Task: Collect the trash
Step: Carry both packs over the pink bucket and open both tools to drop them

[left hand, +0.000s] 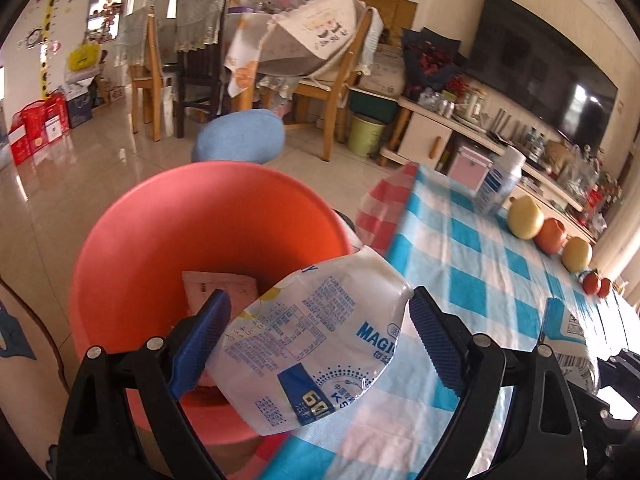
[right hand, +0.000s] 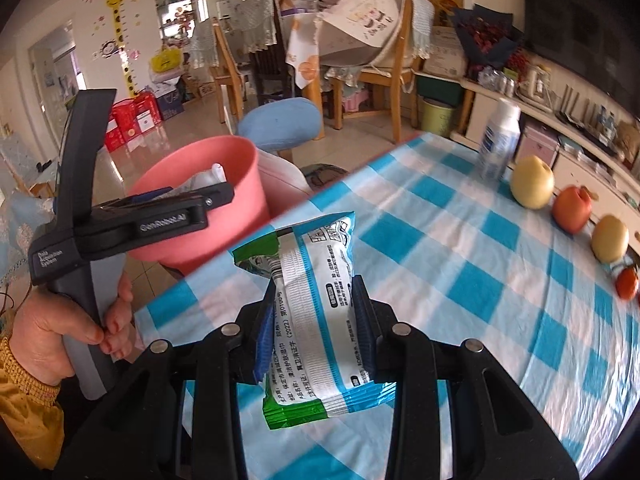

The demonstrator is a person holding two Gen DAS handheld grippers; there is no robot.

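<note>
My left gripper [left hand: 320,300] is shut on a crumpled white plastic bag with blue print [left hand: 320,340]. Its jaws stand wide, and the bag hangs over the rim of the coral-pink bin [left hand: 120,220] beside the table. A pinkish wrapper [left hand: 220,288] lies inside the bin. My right gripper [right hand: 316,288] is shut on a green and white wipes packet [right hand: 316,320], held above the checked tablecloth [right hand: 480,272]. The right wrist view shows the left gripper [right hand: 192,204] reaching over the bin [right hand: 240,152], held by a person's hand [right hand: 60,328].
On the blue and white checked table [left hand: 480,264] stand a white bottle [left hand: 500,184] and a row of pears and an apple [left hand: 552,236] along the far edge. A blue stool cushion [left hand: 240,136] sits behind the bin. Chairs and a TV cabinet stand beyond.
</note>
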